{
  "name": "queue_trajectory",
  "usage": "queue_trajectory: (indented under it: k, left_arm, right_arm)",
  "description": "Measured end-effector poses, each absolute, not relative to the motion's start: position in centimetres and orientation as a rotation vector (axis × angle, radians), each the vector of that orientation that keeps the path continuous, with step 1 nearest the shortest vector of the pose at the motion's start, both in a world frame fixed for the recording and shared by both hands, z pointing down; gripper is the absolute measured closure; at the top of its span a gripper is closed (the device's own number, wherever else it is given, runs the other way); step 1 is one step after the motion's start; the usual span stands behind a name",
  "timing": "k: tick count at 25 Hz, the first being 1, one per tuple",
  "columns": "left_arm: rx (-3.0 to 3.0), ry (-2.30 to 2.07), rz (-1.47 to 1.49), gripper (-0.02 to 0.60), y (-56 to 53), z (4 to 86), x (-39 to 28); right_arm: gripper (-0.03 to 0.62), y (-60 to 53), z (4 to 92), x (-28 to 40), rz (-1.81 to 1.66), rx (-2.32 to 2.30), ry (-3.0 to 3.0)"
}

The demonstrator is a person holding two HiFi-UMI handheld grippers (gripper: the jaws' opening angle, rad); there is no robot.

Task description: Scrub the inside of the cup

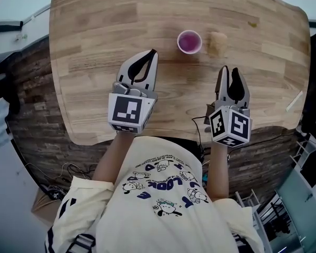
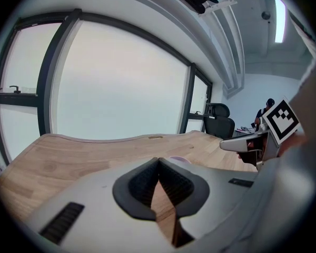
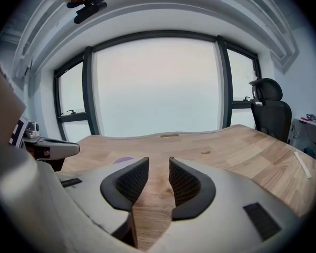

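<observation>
Head view: the purple cup (image 1: 189, 41) stands upright on the table (image 1: 95, 46), with a tan sponge-like lump (image 1: 217, 43) at its 3 o'clock.

Left gripper view: the left gripper (image 2: 159, 161) is clenched and empty (it should open to steady the cup).

Right gripper view: the right gripper (image 3: 159, 161) is parted and empty; I'd judge it should take the lump first.

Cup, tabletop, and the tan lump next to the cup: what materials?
Cup: looks like thin plastic or paper, purple inside, pale rim. Tabletop: wood, matte, visible grain and joined planks. Tan lump: likely a sponge, rough dull surface; too small to confirm.
</observation>
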State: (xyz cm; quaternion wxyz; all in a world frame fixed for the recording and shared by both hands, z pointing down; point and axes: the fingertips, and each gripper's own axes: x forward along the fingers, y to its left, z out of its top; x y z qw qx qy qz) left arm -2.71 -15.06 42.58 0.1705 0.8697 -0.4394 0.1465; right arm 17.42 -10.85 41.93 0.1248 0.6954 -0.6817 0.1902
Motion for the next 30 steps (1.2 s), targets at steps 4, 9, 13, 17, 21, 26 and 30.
queue_trajectory:
  k: [4,9,13,17,21,26,30]
  left_arm:
    - [2.455,-1.257,0.421,0.561,-15.7,43.1,-2.8]
    - [2.423,-1.276,0.443,0.561,-16.1,44.0,-2.9]
    - [2.409,-1.269,0.459,0.561,-16.6,44.9,-2.6]
    - [2.401,-1.265,0.472,0.561,-16.8,45.4,-2.2]
    - [2.390,-1.255,0.484,0.559,-16.9,46.1,-1.7]
    - [2.382,-1.249,0.493,0.560,-17.1,46.7,-1.4]
    - [2.381,-1.247,0.518,0.558,-17.1,47.1,-1.2]
  right_arm:
    - [0.474,-12.2,42.9,17.9,0.586,2.011,-1.980]
    - [0.462,-13.6,44.5,18.2,0.611,1.981,-1.965]
    - [0.451,-14.8,45.5,18.6,0.602,1.970,-1.955]
    - [0.414,-15.2,47.3,19.0,0.684,1.962,-1.946]
    - [0.411,-15.2,49.1,19.4,0.734,1.939,-1.917]
    - [0.411,-15.3,50.7,19.0,0.760,1.884,-1.906]
    - [0.411,-15.3,51.9,18.9,0.787,1.865,-1.887]
